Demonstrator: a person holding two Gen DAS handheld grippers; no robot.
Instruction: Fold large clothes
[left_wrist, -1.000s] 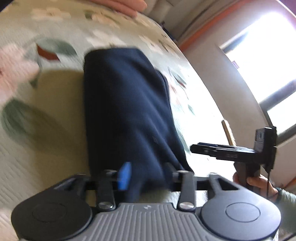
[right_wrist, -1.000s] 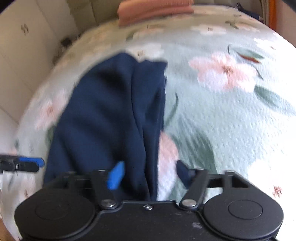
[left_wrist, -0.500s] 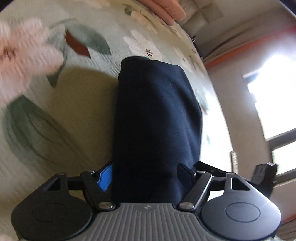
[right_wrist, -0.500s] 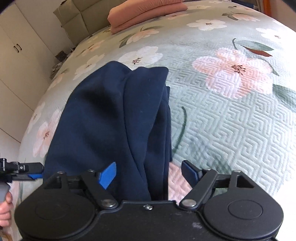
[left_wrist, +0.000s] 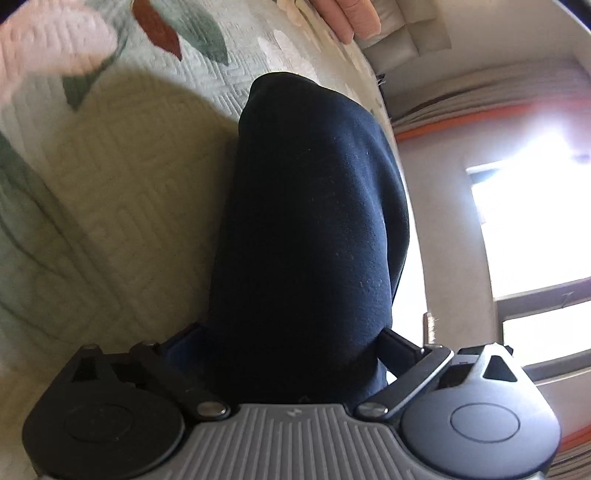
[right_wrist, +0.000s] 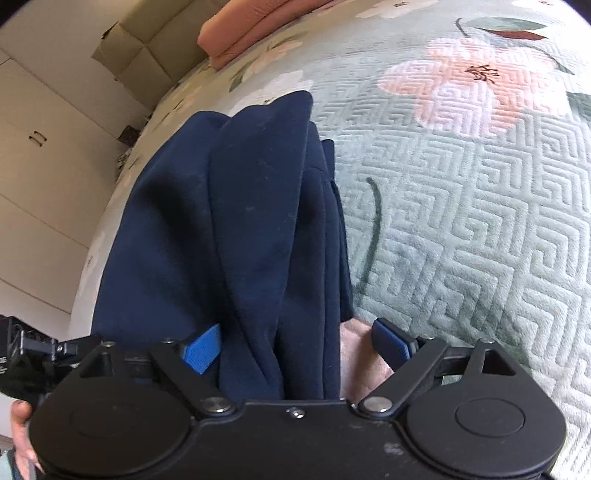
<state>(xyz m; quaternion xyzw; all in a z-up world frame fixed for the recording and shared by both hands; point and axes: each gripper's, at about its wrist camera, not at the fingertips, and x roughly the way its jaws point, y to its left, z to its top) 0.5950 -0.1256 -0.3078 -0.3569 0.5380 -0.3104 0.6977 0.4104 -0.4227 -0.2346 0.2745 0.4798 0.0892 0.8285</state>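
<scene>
A navy garment (left_wrist: 310, 221) lies folded into a long thick strip on the floral bedspread (left_wrist: 110, 221). Its near end reaches in between the fingers of my left gripper (left_wrist: 288, 345), whose jaws are opening wide on either side of the cloth. In the right wrist view the same garment (right_wrist: 229, 221) shows stacked folds. My right gripper (right_wrist: 297, 345) straddles its near end, jaws opening, with a gap of pink bedspread beside the right pad (right_wrist: 391, 343). The left gripper (right_wrist: 26, 354) and the hand holding it show at the lower left.
A folded salmon blanket (right_wrist: 258, 26) lies at the bed's far end. White wardrobe doors (right_wrist: 37, 155) and cardboard boxes (right_wrist: 129, 48) stand beyond the bed's left edge. A bright window (left_wrist: 535, 221) and a wall are to the right of the garment in the left view.
Both grippers have sunk closer to the bed and rolled. Their jaws have spread from around the garment's near end, which now rests loose between them.
</scene>
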